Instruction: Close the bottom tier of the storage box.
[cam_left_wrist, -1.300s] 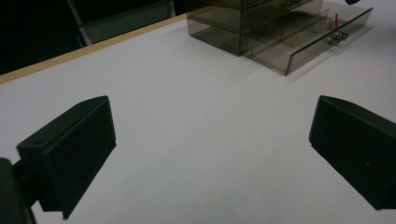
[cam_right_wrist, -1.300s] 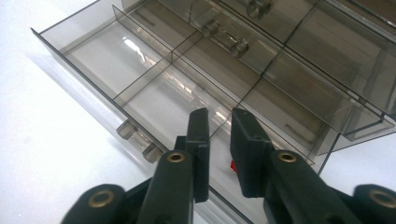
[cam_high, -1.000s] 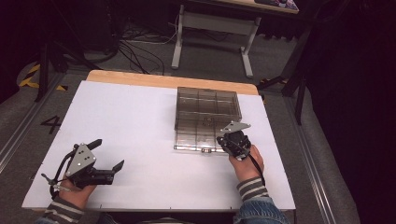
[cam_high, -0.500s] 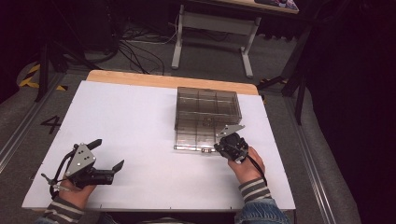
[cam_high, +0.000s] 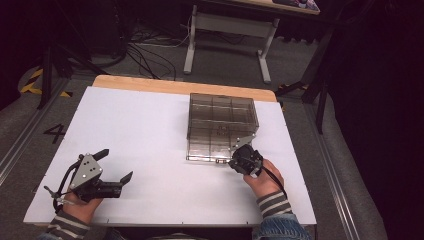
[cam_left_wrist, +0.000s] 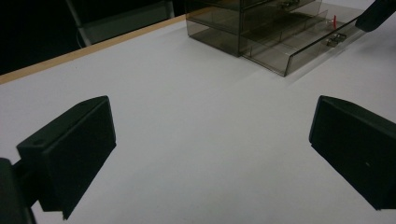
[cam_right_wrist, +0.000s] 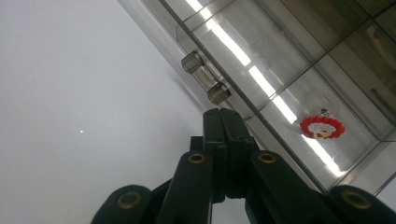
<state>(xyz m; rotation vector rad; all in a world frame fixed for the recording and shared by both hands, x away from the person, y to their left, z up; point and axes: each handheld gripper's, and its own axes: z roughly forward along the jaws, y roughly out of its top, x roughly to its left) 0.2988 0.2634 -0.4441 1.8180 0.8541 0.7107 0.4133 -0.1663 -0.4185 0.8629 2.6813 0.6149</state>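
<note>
Clear drawer unit (cam_high: 222, 125) sits on the white table (cam_high: 150, 125), far-right of centre. Bottom drawer (cam_left_wrist: 299, 44) stands pulled partway out toward the person; small red item (cam_right_wrist: 322, 127) inside it.

Drawer handle (cam_right_wrist: 205, 84): short clear bar, long axis running along the drawer front. It lies just ahead of the R gripper (cam_right_wrist: 223, 114) tips, slightly off to one side, apart by a hair; contact can't be confirmed.

R jaws closed tight, nothing between them. L gripper (cam_high: 116, 165) jaws wide open, empty, resting near-left, well apart from the unit.

R hand (cam_high: 262, 180) clearly nearer; judged the one to work the drawer.
</note>
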